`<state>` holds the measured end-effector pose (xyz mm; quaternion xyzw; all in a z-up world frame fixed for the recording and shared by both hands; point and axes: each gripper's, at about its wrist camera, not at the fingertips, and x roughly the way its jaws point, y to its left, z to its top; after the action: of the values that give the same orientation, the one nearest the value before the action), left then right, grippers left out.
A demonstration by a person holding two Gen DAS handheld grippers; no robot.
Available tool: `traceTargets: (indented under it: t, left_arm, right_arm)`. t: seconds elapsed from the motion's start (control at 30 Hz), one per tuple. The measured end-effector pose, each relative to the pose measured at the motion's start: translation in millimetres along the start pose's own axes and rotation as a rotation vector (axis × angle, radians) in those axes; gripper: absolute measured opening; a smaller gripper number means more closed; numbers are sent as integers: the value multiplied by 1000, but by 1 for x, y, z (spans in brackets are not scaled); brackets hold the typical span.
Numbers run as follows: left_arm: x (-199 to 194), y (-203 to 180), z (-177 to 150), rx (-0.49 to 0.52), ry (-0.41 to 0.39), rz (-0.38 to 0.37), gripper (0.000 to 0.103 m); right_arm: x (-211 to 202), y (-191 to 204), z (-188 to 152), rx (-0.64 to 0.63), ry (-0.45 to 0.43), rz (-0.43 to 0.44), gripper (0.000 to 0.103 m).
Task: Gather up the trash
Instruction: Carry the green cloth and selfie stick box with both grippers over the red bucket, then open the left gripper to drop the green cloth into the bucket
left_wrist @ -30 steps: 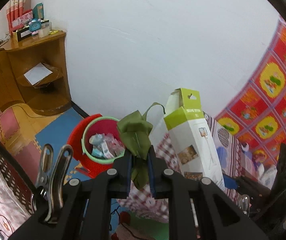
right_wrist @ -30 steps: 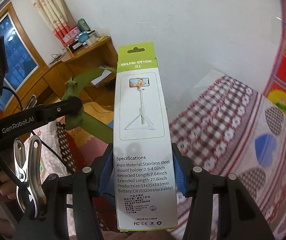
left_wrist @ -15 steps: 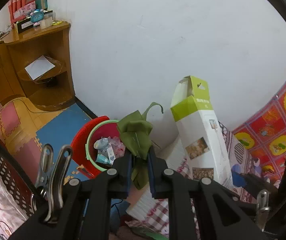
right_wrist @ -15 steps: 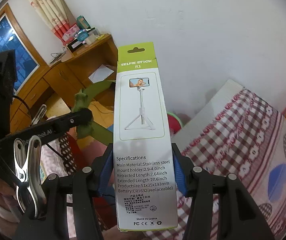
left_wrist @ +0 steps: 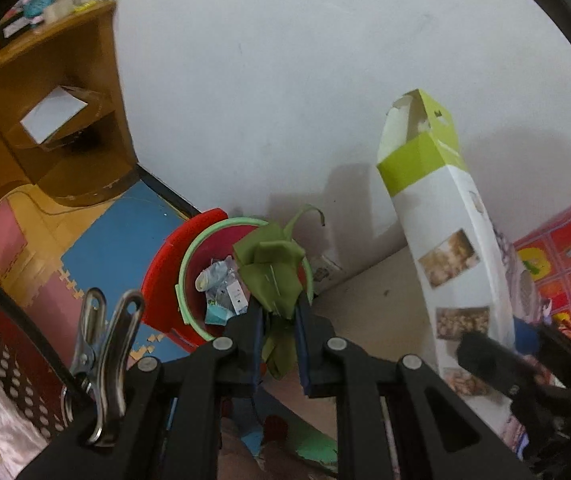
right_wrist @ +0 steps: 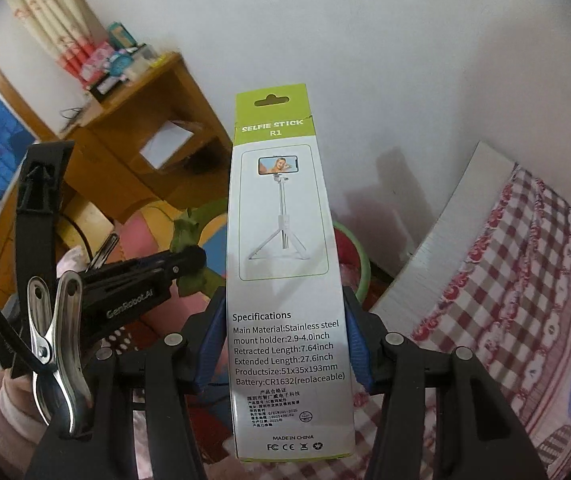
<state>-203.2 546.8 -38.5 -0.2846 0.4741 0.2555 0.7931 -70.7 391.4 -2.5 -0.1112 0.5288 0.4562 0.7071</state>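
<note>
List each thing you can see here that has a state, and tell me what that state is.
left gripper: shut on the green cloth.
green cloth: crumpled, held above the bin.
right gripper: shut on the selfie stick box.
selfie stick box: held upright, top flap torn open.
trash bin: uncovered, some litter already inside.

Even, fairly bright indoor light on my white wall (left_wrist: pixel 285 60). Soft shadows fall there toward three o'clock. Fisheye bends edges; black corners. My left view is slightly motion-blurred.
</note>
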Motion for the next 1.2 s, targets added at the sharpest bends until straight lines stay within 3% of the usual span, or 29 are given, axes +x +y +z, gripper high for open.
traceTargets:
  t: [0.2,0.47,0.83,1.0,1.2]
  left_arm:
    - [52,23,12,31,60,-42,14]
    - [125,43,11,67,153,-43,15]
    - [177,44,12,112,242,-40,19]
    - [185,37,10,126,262,-50,40]
    - [190,39,9,134,281,-41,43]
  right_arm:
    - [38,5,11,58,48,-46,54]
    - [79,6,23,120,92,-91,54]
    - [105,1,29,175,130,-125,54]
    - [110,-1,33,193,139,-135,54]
    - [117,-1,33,204,154,-126,54]
